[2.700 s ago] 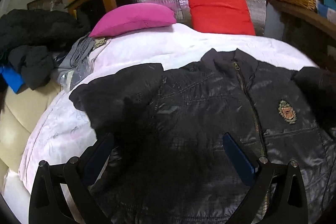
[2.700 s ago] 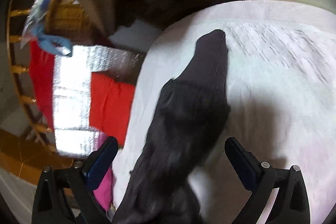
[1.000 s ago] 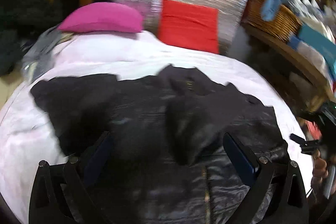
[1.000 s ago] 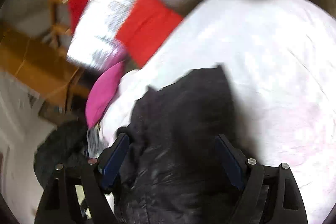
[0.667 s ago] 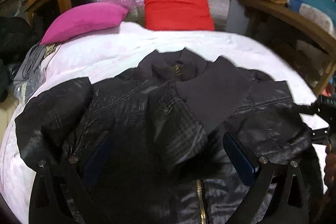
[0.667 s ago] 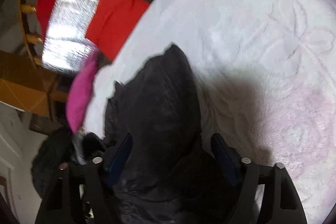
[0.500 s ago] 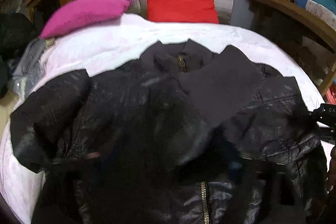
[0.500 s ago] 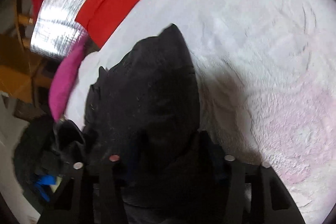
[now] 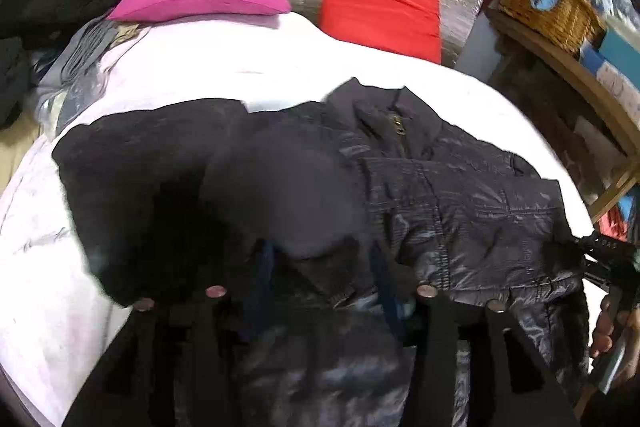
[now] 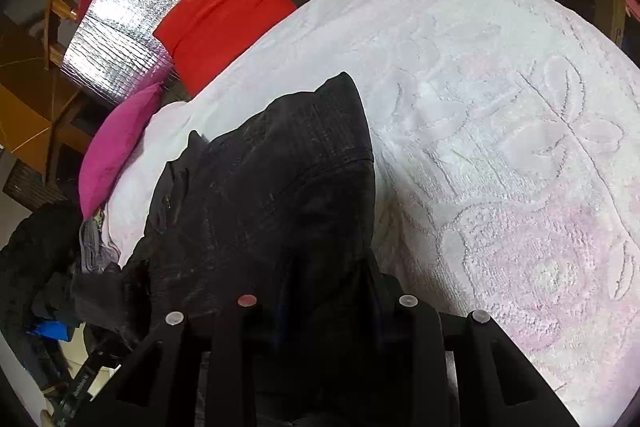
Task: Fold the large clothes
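Both tongs have just been closing on the black jacket point(image 9: 460, 211) spread across the bed point(image 10: 500, 147): left tongs point(image 9: 324, 279) and right tongs point(image 10: 324, 291) each pinch its fabric.

No text, label, brand or number could be read in either view. White lettering showed on the right gripper point(image 9: 612, 247) at the edge of the left wrist view, too small and blurred to make out.
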